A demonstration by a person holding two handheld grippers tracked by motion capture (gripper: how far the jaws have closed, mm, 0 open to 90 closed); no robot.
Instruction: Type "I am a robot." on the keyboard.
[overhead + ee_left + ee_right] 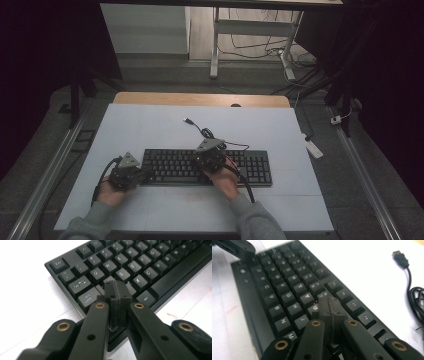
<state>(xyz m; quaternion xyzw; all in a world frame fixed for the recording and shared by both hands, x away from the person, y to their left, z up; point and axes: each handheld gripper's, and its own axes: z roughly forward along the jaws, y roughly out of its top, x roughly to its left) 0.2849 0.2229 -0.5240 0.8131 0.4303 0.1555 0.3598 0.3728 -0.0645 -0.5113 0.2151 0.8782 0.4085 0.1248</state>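
The keyboard lies flat near the front of the white table, its cable coiled behind it. Your left gripper sits over the left end, near Caps Lock, jaws pressed together on nothing. Your right gripper hovers over the middle keys, jaws likewise closed and empty. Expect a rigid, fairly light body with smooth plastic edges that may slip. The keycaps are loose-fitting and will depress or pop off, so do not grip them. Take hold of the frame at the short ends, one gripper per end.
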